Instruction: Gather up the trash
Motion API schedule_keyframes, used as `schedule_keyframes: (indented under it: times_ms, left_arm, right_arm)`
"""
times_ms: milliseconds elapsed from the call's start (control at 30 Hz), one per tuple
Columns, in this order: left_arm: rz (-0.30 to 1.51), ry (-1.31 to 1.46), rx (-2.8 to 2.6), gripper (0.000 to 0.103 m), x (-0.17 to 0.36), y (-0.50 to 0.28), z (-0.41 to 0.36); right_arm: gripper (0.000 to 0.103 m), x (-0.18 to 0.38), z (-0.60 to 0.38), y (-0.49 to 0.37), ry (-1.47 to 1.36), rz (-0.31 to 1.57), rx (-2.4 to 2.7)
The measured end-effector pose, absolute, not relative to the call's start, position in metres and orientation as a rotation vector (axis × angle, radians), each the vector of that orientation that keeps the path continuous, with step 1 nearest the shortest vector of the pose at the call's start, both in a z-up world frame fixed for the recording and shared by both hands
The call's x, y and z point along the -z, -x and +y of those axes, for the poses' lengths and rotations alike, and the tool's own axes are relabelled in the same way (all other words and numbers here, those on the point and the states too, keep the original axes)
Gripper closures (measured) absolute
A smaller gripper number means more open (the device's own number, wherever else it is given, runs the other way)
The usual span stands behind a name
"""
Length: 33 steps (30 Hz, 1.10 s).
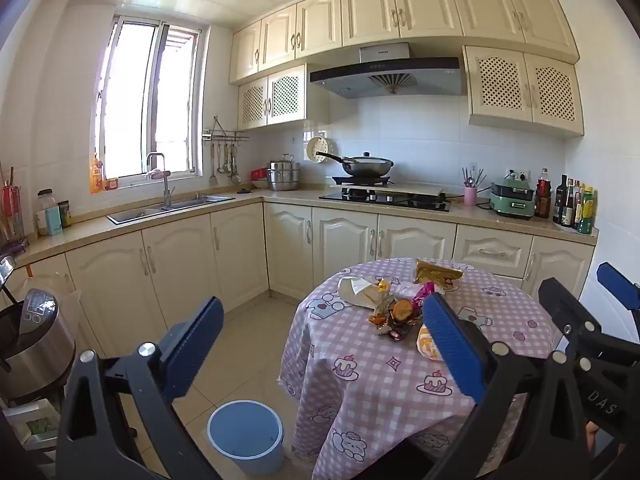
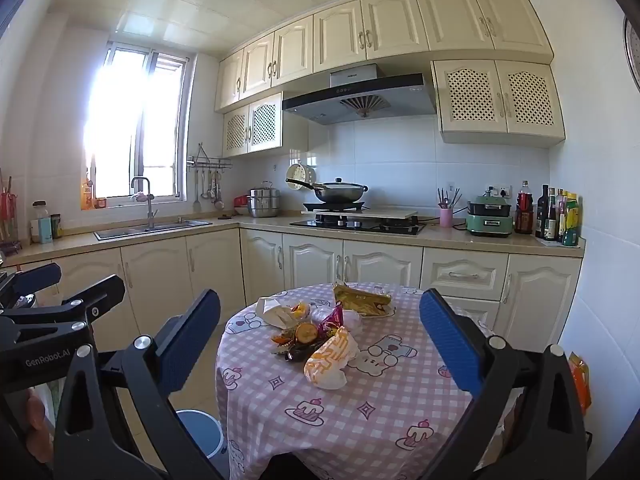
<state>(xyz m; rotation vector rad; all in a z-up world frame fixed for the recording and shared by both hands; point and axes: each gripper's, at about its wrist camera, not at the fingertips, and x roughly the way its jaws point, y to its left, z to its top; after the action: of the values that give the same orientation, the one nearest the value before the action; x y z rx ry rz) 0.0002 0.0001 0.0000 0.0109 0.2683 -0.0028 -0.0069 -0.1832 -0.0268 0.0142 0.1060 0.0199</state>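
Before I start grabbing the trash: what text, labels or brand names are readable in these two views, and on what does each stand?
"GenRobot.AI": on the black body of the left gripper, seen in the right wrist view.
"DAS": partial lettering on the right gripper body, cut off.
Range hood badge: too small to read.
Sauce bottles labels: blurred.
Yellow and white wrapper print: unreadable.
Gold packet: unreadable.

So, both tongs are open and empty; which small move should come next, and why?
Probably bring the right tongs forward onto the orange-and-white wrapper: it is the nearest piece of the trash pile on the table, and the blue bin waits on the floor.
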Motion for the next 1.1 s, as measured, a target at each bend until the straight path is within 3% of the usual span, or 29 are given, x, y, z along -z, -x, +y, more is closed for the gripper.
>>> schedule_keyframes:
  times_ms: [1100]
  left_arm:
    - [0.278,-0.011,0.006,0.005,0.0055,-0.0015,-0.0040]
  right_arm:
    - [0.007,0.0235,-0.1867,0.0102,-0.014,0.116,-0.018]
